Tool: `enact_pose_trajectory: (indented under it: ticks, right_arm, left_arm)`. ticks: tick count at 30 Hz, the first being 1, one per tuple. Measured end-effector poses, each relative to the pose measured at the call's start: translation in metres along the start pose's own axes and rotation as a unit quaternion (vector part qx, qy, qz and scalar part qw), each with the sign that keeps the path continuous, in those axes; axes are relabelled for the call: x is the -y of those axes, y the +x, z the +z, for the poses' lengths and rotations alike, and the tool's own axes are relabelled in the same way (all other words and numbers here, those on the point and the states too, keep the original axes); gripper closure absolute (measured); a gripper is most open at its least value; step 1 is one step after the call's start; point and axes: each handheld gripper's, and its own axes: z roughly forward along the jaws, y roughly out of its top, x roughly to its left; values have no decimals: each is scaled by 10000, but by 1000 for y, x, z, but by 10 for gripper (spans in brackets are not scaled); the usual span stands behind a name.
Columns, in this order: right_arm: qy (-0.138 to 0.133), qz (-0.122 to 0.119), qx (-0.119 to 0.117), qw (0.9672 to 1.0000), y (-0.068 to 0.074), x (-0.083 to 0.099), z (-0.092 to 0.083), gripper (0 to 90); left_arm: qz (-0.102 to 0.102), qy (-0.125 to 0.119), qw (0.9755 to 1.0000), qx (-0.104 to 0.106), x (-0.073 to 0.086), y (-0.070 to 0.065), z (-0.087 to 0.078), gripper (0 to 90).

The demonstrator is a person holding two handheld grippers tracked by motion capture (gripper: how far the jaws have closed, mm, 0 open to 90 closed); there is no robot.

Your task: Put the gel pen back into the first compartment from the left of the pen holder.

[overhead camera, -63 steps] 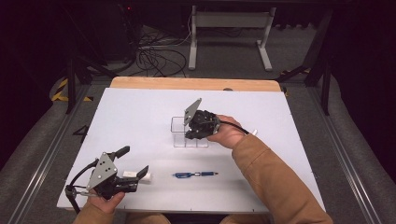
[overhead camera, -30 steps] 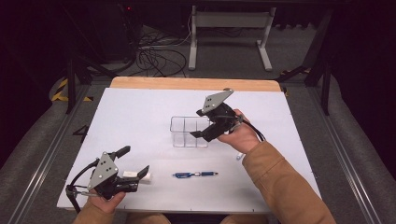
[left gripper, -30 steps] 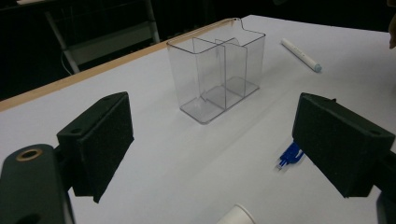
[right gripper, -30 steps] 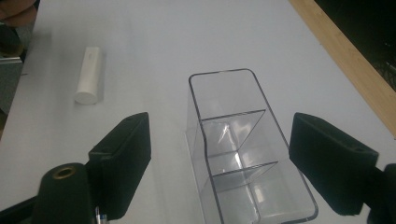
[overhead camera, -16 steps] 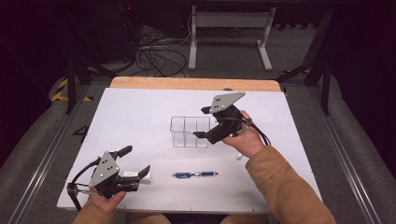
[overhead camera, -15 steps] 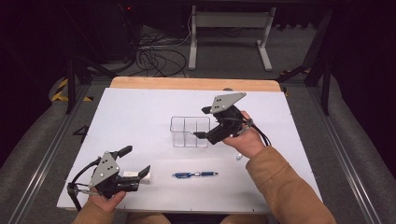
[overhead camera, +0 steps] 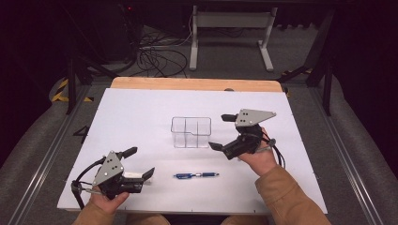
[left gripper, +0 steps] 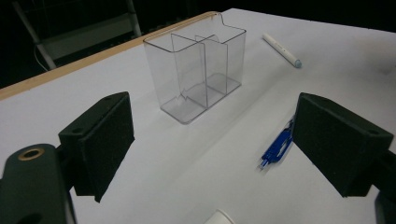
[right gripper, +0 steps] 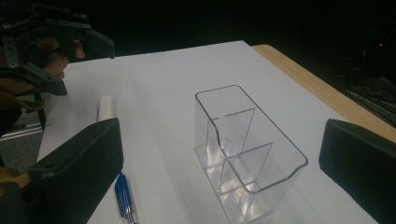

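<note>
The clear organizer (overhead camera: 191, 132) stands upright mid-table, empty. Just right of it, the right gripper (overhead camera: 225, 131) has just been opening its jaws, with nothing between them — a release, I judge. The left gripper (overhead camera: 140, 162) rests open at the near left. Next: the blue pen (overhead camera: 196, 175) lying near — a low, level pinch.

Glossy clear plastic organizer (overhead camera: 191, 132) on matt white table (overhead camera: 141, 112).

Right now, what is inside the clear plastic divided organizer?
Nothing: the clear plastic divided organizer holds no items; its see-through walls hide nothing. The blue pen lies outside on the white table.
</note>
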Motion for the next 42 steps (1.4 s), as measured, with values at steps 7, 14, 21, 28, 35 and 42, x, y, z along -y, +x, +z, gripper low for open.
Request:
enact_pose_trajectory:
  ticks: [7,14,21,28,35,42]
  right_arm:
    - [-53,138,59,9999,-1,12,-8,2]
    - [-161,164,89,9997,1,22,-15,0]
    - [-153,330,289,9989,6,46,-24,0]
    - [-71,585,456,9972,8,74,-32,0]
    - [30,730,646,9952,6,96,-40,0]
    - [99,978,732,9925,1,115,-43,0]
  left_arm:
    - [-5,8,10000,11,-1,-1,2,140]
    - [-25,4,9999,156,-5,-2,3,146]
    - [-10,79,9996,272,-12,-5,6,146]
    - [-2,175,9990,412,-21,-5,12,149]
    - [66,196,9984,527,-29,-9,22,152]
    - [159,204,9978,614,-40,-14,32,156]
